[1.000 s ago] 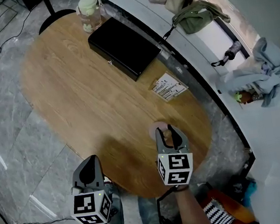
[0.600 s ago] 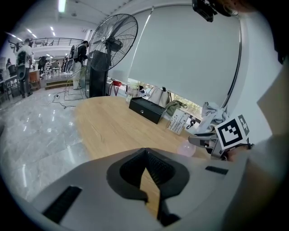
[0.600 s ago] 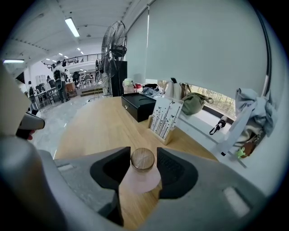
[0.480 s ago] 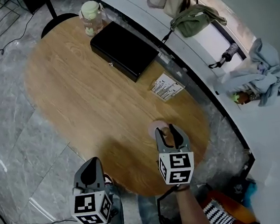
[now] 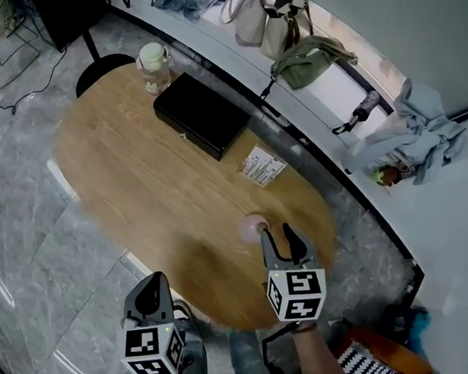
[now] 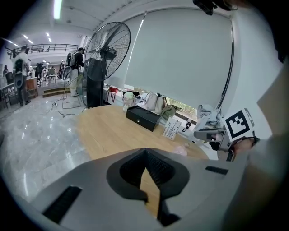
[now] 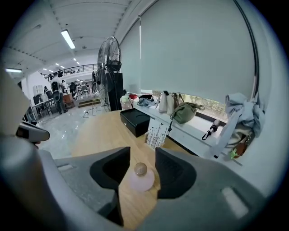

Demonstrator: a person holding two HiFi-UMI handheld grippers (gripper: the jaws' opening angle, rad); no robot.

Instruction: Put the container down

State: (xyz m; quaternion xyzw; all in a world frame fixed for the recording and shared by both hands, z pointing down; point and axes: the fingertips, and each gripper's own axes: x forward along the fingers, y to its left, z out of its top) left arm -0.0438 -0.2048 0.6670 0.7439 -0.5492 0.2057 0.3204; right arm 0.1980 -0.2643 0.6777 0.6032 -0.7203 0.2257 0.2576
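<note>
Container (image 5: 252,226) standing free between parted fingers of right gripper (image 5: 277,234) near table (image 5: 152,180) rim, bare wood ahead; left gripper (image 5: 151,280) off that rim, fingers together.

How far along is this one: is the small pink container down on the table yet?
Done: the pink container stands upright on the wooden table. In hand: nothing; the right gripper is open, pads clear of the container at its jaw tips; the left gripper is shut and empty. Left: only drawing the right gripper back, I'd judge.
</note>
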